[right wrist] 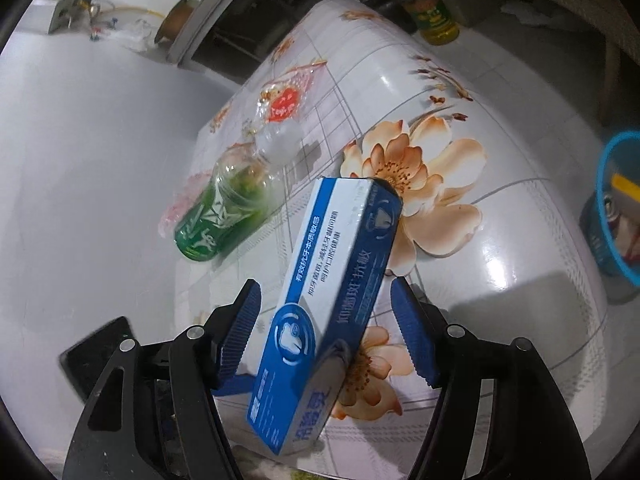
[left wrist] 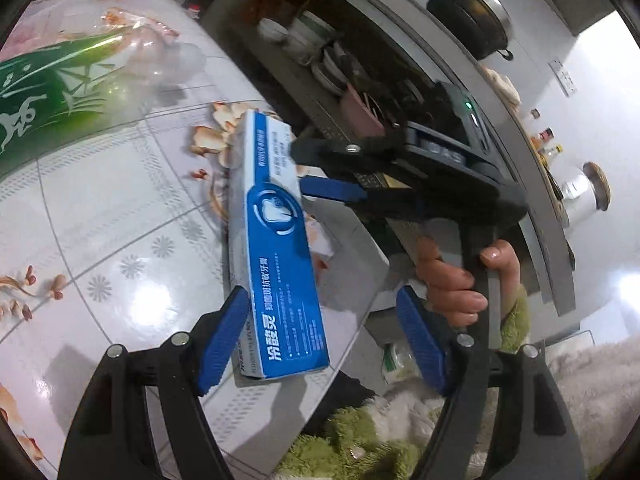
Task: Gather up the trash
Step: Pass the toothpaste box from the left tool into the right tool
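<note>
Landmark: toothpaste box (right wrist: 332, 300), blue and white, lying on the flowered worktop (right wrist: 500, 240) near its close edge.
Left of box: green plastic bottle (right wrist: 218, 216) on its side, well apart from the box; a clear crumpled wrapper (right wrist: 282, 104) lies beyond the bottle.
Left claw (left wrist: 320, 340): jaws wide, straddling the box's near end in the left wrist view. The left pad (left wrist: 224, 344) looks to be touching or just beside the box edge; cannot tell which. The right pad stands clear. No grip.
Right claw (right wrist: 326, 336): jaws wide on either side of the box, neither pad pressing on it; a blue finger of the other claw shows under the box. Holds nothing. The person's hand (left wrist: 460, 280) grips its handle.
Right of box: blue basket (right wrist: 616, 208) off the worktop, already holding scraps.
Step (judged): first pickup, the box approached from both ends, not yet grasped.
Next move (judged): one claw must close squarely across the narrow faces, the other back away, then carry rightward to the basket.
</note>
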Available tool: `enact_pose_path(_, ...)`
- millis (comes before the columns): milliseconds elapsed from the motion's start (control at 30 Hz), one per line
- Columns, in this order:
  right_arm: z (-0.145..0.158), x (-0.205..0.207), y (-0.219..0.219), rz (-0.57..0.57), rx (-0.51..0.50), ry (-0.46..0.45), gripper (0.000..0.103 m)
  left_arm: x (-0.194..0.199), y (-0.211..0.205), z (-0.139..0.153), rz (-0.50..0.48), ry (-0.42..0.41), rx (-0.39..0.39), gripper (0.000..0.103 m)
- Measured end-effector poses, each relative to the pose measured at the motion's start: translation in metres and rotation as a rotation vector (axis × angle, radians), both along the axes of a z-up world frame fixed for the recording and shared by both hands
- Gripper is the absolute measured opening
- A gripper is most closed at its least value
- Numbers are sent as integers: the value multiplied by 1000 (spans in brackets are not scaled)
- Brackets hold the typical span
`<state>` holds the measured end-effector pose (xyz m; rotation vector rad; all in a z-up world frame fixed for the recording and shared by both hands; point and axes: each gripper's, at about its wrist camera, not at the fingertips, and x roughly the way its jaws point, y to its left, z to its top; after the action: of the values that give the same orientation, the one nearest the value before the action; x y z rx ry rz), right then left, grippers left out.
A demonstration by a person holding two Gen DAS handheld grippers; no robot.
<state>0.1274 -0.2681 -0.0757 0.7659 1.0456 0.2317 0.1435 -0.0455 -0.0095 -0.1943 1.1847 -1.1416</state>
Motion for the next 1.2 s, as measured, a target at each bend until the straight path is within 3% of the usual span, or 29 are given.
enact_pose_path(233,6,8,42,78,-220,36,68,7,33,24,106,-86,-1,73)
enact_pose_path(533,1,20,75,135,-380,49,64,26,61,55,262,-328,138,73)
enact_pose_path(800,3,5,59,141,-381,31,57,48,48,64,259,-439,198,73)
enact_pose_path(867,2,-3,50,133,-365,31,57,55,36,66,234,-501,243,75)
enact_pose_path(1000,2,-15,38,113,-331,29,56,80,-2,63,145,-652,416,77)
enact_pose_path(1200,0,-23,30,93,-288,28,55,120,-53,21,-43,-738,714,78)
